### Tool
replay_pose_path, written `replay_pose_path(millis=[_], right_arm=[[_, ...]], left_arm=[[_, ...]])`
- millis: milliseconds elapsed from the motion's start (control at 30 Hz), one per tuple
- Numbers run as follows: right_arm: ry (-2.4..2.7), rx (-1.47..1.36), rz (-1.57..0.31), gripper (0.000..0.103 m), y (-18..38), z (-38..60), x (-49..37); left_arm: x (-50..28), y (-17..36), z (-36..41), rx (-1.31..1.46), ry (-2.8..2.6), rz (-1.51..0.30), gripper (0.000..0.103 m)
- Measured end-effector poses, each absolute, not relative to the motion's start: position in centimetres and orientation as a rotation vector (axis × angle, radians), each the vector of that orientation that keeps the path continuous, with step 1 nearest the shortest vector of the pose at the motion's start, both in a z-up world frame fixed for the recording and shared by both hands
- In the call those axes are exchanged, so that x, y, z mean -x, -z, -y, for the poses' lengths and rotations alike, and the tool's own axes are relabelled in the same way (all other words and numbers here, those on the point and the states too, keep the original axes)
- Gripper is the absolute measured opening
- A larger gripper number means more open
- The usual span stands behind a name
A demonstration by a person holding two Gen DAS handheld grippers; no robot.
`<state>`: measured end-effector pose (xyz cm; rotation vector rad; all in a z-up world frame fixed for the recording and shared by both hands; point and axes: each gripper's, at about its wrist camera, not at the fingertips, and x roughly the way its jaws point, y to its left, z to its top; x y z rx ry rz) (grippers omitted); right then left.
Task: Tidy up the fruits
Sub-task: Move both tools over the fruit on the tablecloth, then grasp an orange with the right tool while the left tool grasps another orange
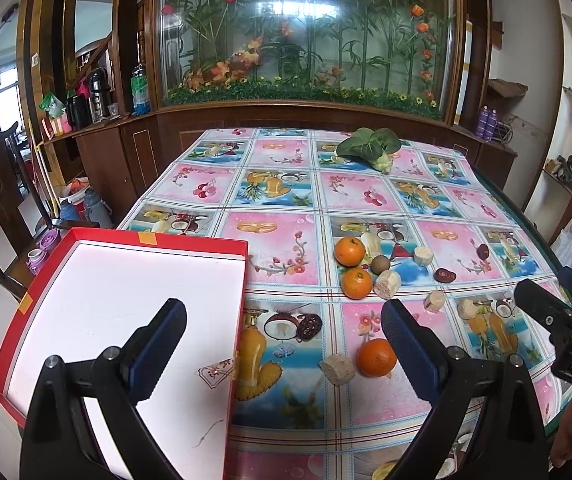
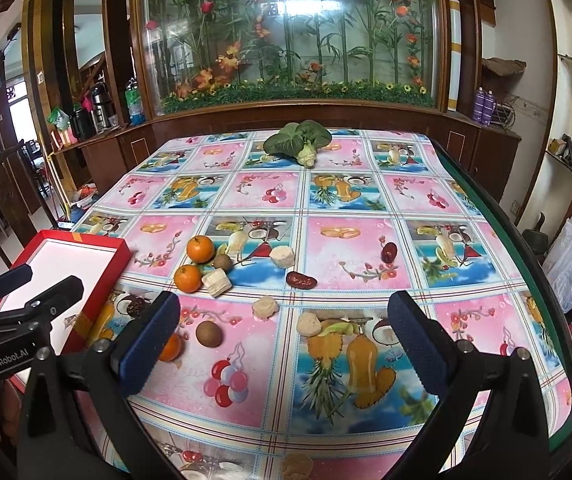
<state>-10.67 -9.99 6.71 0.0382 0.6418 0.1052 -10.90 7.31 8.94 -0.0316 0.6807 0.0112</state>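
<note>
We held the left gripper spread wide over the edge of the red box, ready to receive. Our right gripper, equally agape and empty, hovered above the table, where oranges lay scattered beside the box.

Orange: right wrist view, mostly hidden behind the right gripper's left finger, just right of the box.
Box: near end cut off by the left wrist view's bottom edge; its left part covered by the left gripper in the right wrist view.
Pale chunk: far right of the box, clipped at bottom edge; kind unclear.
Shelf items: well right of the box, too small to tell.
</note>
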Motion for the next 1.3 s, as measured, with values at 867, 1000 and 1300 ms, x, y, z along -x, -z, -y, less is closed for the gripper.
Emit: replay_pose_path(millis=[867,1000,1300], right_arm=[[-0.359,0.025,-0.777,0.103,-2.0,7.5,11.3],[-0.421,0.000,-0.824,0.091,-0.8,4.3,9.1],[-0.446,-0.128,-0.944,0.063,1.9,2.0,5.9]], left_arm=[[11.8,-7.7,-10.0,-0.149,-0.013,-0.737,0.098],[9.9,-8.2,-11.2,-0.164,-0.042,-0.727,0.098],[8.6,-8.5,-11.9,-0.153,-0.011,-0.731,0.098]])
